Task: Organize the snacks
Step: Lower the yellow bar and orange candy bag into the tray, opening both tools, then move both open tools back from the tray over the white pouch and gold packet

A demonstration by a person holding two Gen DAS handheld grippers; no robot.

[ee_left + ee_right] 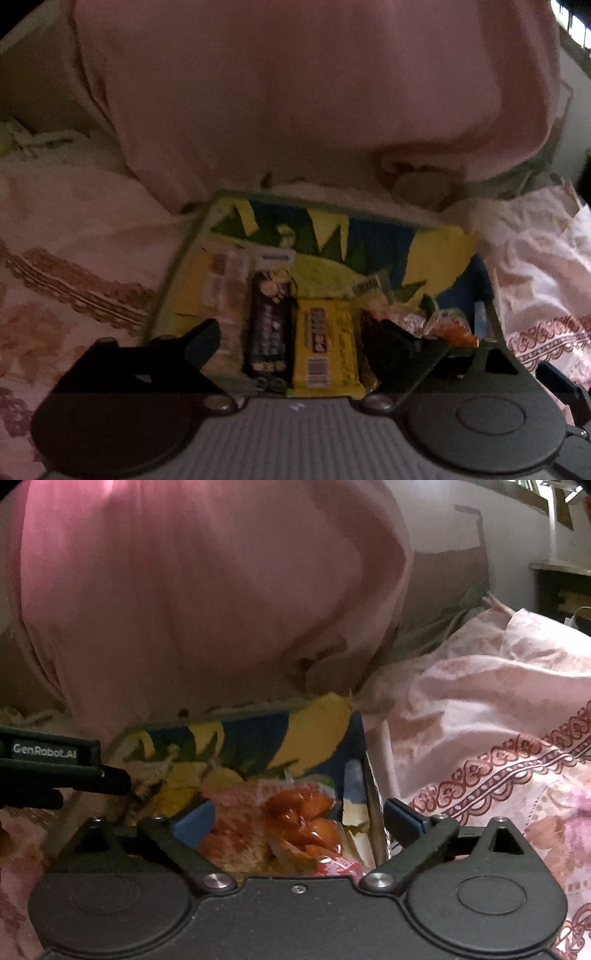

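Note:
A shallow tray (176, 269) printed in blue, yellow and green lies on the bed. Side by side in it are a pale wrapped bar (225, 284), a dark purple bar (271, 325) and a yellow bar (327, 347), with an orange and red packet (448, 326) at the right end. My left gripper (301, 343) hovers open over the bars, touching none. In the right wrist view, my right gripper (299, 819) is open above the orange and red packets (306, 812) by the tray's right wall (373, 790). The left gripper (55, 771) juts in from the left.
A person in a pink garment (295, 92) (184, 590) leans close behind the tray and fills the upper view. A pale floral bed cover (74, 240) (480, 720) with rumpled folds surrounds the tray. A dark shelf (561, 590) stands at the far right.

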